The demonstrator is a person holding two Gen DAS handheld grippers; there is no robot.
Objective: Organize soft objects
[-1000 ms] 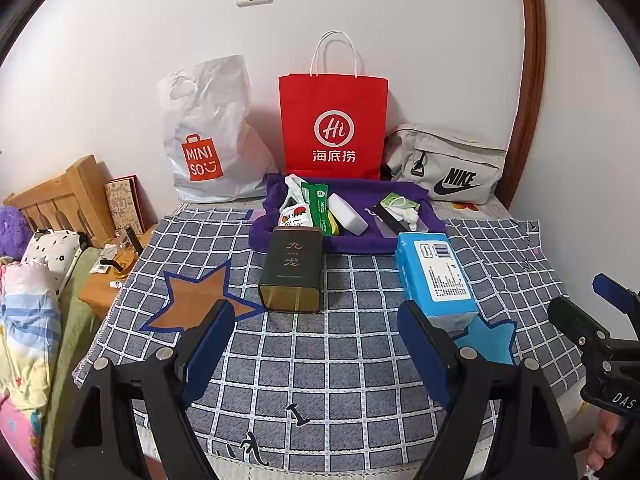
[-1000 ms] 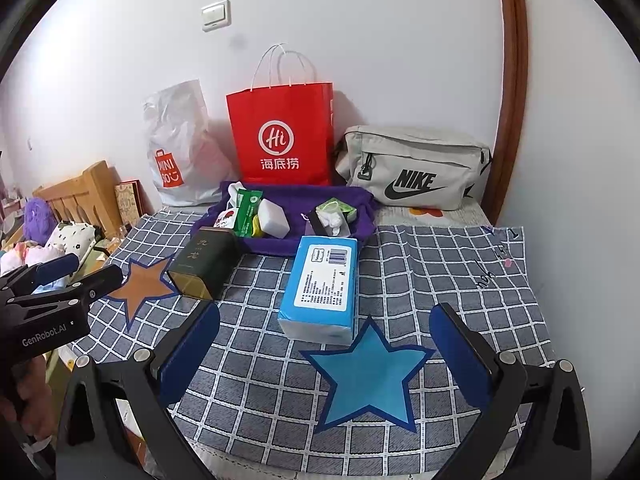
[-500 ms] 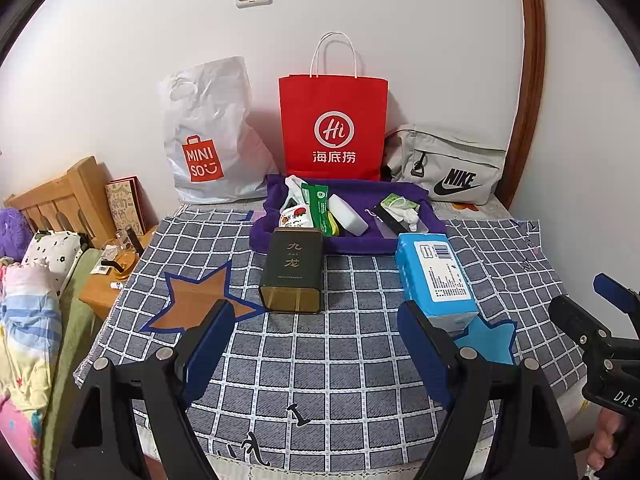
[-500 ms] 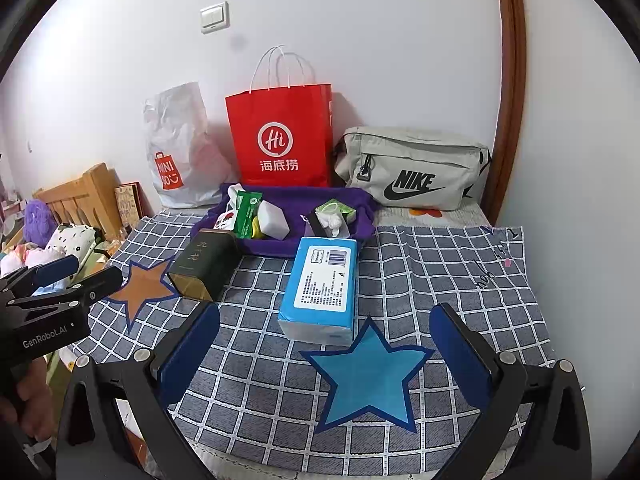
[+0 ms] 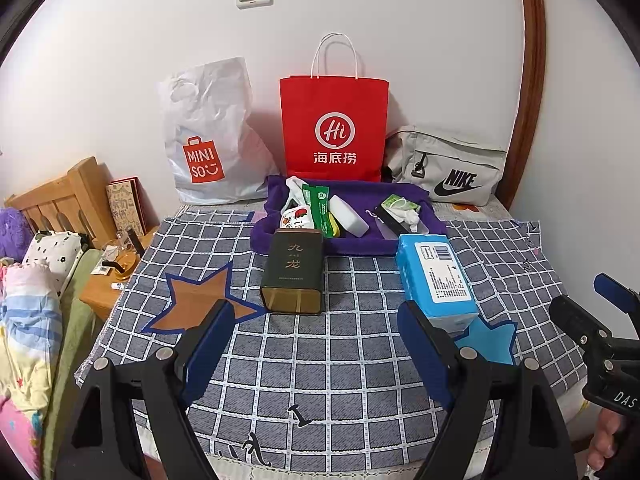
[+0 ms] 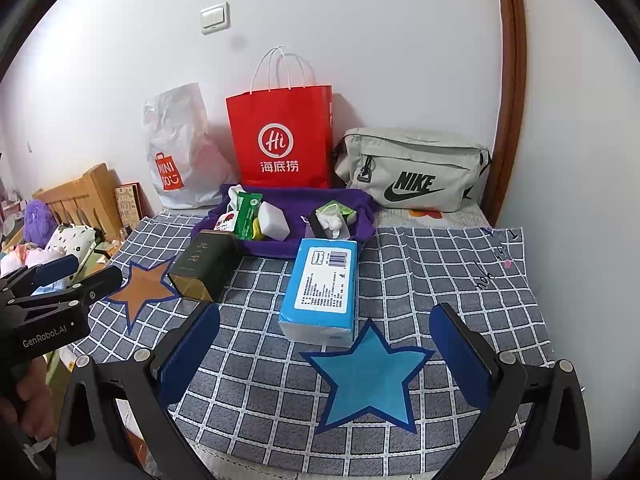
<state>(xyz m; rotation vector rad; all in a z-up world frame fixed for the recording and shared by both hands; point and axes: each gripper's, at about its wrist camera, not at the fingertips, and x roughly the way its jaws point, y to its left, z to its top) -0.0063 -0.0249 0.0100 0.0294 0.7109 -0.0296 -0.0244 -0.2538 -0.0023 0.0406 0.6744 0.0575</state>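
Blue-padded, our right gripper and left gripper stand spread wide, gripping nothing. We note the blue tissue pack just beyond the right fingers, centred between them; purple tray farther off.

On the checked cloth, the tissue pack lies right of the tea tin. The tray sits behind both; farther back stand the Minisou bag, Haidilao bag and Nike pouch, left to right.

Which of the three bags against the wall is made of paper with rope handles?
The red bag in the middle; the white Miniso bag is plastic, the grey Nike bag fabric.
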